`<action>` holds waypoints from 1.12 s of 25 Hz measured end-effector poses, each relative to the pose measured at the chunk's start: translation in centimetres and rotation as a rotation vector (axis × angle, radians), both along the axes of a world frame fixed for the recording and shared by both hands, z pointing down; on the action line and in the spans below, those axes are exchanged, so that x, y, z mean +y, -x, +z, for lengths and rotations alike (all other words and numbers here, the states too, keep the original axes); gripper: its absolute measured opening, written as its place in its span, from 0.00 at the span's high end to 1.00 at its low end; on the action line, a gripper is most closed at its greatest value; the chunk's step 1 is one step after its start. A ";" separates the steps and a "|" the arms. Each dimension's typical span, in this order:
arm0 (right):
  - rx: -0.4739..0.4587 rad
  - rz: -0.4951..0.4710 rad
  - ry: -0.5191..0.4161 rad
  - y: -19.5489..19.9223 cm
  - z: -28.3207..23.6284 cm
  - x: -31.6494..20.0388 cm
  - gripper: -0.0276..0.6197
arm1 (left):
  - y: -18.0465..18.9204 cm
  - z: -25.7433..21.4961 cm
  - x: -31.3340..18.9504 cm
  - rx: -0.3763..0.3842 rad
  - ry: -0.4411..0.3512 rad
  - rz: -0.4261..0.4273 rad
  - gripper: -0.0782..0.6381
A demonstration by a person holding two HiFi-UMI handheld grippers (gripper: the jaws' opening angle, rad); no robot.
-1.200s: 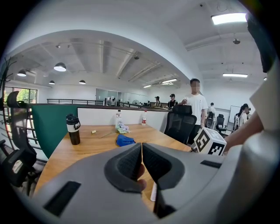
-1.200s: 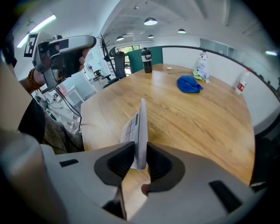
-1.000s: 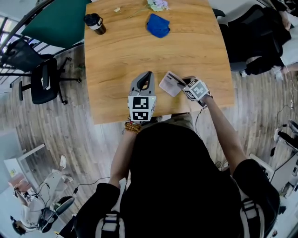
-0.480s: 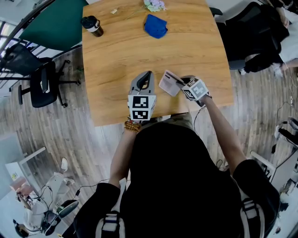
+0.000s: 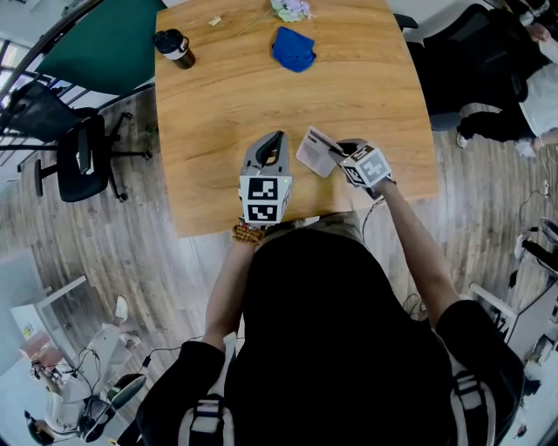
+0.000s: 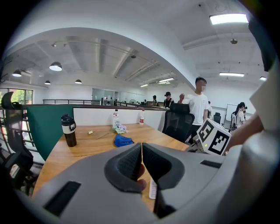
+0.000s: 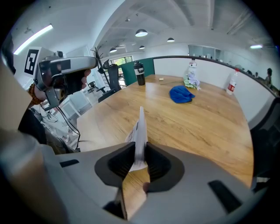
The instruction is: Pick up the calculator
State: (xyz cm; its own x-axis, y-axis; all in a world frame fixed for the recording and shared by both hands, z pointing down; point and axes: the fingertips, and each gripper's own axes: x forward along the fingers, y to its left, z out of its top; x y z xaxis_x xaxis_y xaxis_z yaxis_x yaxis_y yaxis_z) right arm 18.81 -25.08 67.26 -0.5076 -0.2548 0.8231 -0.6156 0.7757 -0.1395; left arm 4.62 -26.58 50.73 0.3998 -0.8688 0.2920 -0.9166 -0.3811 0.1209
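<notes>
Calculator (image 5: pixel 316 153): a flat, light grey thing, gripped at one end by the right tongs. In the right gripper view it stands on its edge between the two pads, and its free end points away from the camera. In the head view it is tilted.

Right tongs (image 5: pixel 336 153): closed on the calculator, with one pad pressing on each flat side. Its marker cube is just to the right of the calculator, and the person's arm reaches back from there.

Left tongs (image 5: pixel 276 139): closed and empty. In the left gripper view the two jaws meet with only a thin line between them. They are just to the left of the calculator, not touching it, and point about the same way.

Table (image 5: pixel 227 96): a light wooden top under the calculator. The calculator is over the part nearest to the person. I cannot tell whether any corner of it touches the wood.

Blue cloth (image 5: pixel 293 49): a crumpled heap on the table, well beyond the calculator.

Dark bottle (image 5: pixel 174 45): it stands upright, with a pale band around it, far beyond the calculator and to its left.

Small flowers (image 5: pixel 290 9): pale ones, beyond the calculator and farther away than the blue cloth.

Office chair (image 5: pixel 83 148): black, on the wooden floor, well to the left of the calculator.
</notes>
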 end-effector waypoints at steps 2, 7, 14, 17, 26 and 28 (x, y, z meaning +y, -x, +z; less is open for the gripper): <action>-0.010 0.007 -0.010 0.2 -0.5 -0.2 0.82 | 0.1 0.0 -0.1 0.001 -0.004 0.004 0.86; -0.040 0.030 -0.049 0.3 -1.8 -1.3 0.82 | -0.3 0.2 -0.3 -0.003 -0.006 0.011 0.86; -0.068 0.062 -0.123 0.5 -4.5 -3.2 0.82 | -0.5 -0.5 -1.1 -0.005 -0.027 0.022 0.86; -0.080 0.076 -0.161 0.8 -6.4 -4.2 0.82 | -0.4 -0.8 -1.5 -0.002 -0.033 0.023 0.86; -0.122 0.128 -0.263 0.4 -11.3 -6.4 0.82 | -0.7 -3.3 -2.9 0.023 -0.066 -0.018 0.86; -0.134 0.132 -0.282 0.3 -12.5 -6.6 0.83 | -0.8 -4.5 -3.2 0.021 -0.087 -0.036 0.86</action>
State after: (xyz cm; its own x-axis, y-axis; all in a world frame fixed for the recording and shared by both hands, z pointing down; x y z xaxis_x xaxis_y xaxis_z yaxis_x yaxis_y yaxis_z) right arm 18.55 -31.73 54.75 -0.5542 -0.5337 0.6388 -0.7037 0.7103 -0.0170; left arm 5.40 -29.75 46.25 0.3727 -0.9045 0.2072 -0.9277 -0.3574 0.1080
